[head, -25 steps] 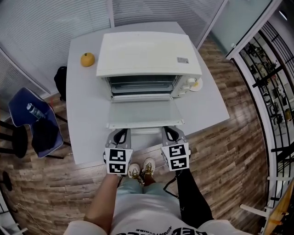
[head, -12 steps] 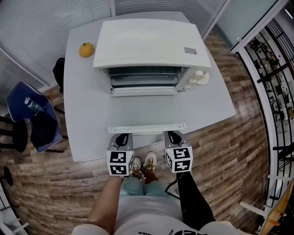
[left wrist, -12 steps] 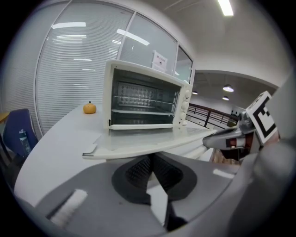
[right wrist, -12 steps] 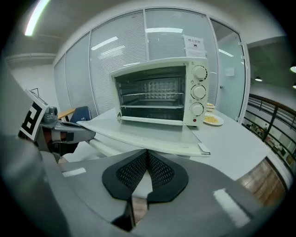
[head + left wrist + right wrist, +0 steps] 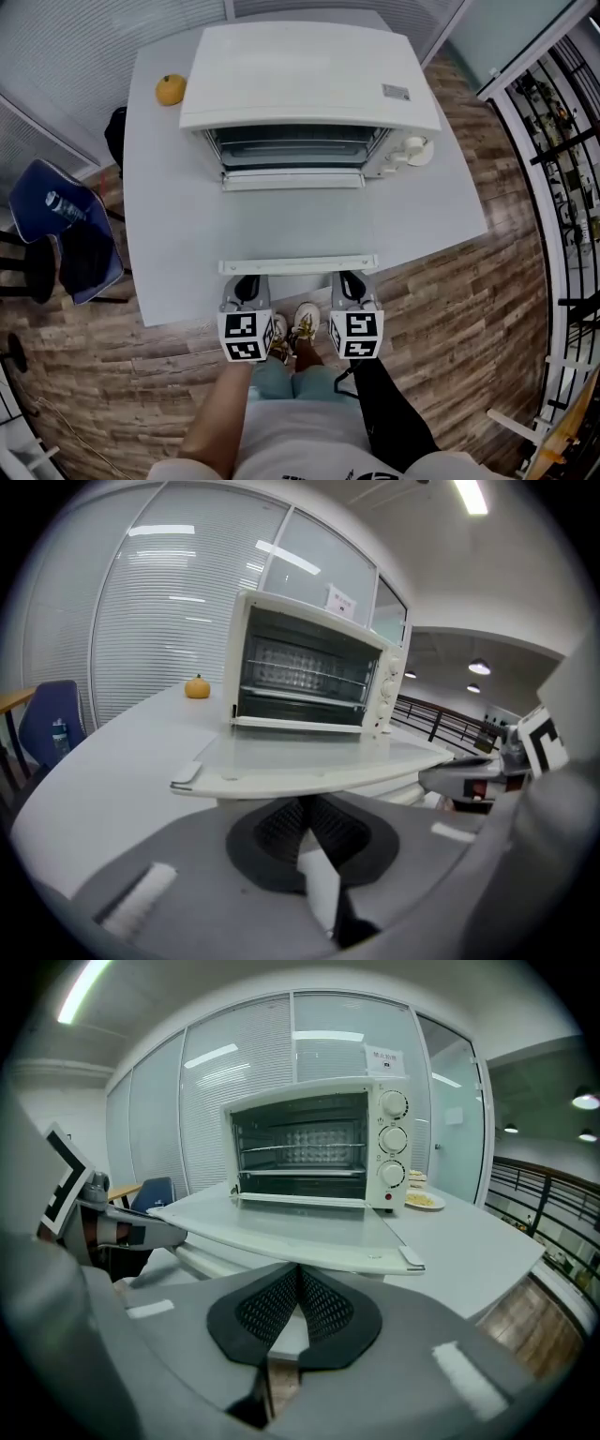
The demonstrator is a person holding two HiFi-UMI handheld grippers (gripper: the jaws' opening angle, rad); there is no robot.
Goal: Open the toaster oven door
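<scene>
Head view, lower centre: the left gripper (image 5: 247, 281) and the right gripper (image 5: 349, 279), each carrying a marker cube, lie side by side at the near edge of the pale grey table (image 5: 169, 234), above the person's pale shoes (image 5: 291, 336) on the wood-plank floor (image 5: 450, 309).

In the left gripper view the black ribbed pads of the left gripper (image 5: 300, 808) meet at their tips; nothing shows between them. The right gripper (image 5: 298, 1274) shows the same in its own view, its jaws drawn together and empty. Both sets of tips sit just under the front edge of the glass toaster oven door (image 5: 298, 225), next to its long white handle (image 5: 298, 265); contact cannot be confirmed.

The door (image 5: 309, 761) (image 5: 300, 1227) lies fully lowered, flat and level over the table.

Beyond it, at upper centre of the head view, the cream box-shaped toaster oven (image 5: 309, 66) (image 5: 309, 667) (image 5: 319, 1147) stands with its wire-racked cavity exposed.

A small round orange fruit (image 5: 170, 89) (image 5: 197, 687) rests at the upper left, near the oven, and a small white plate of food (image 5: 419, 150) (image 5: 424, 1200) just right of the oven.

A blue chair (image 5: 56, 225) (image 5: 52, 728) stands off the table at the left edge.
</scene>
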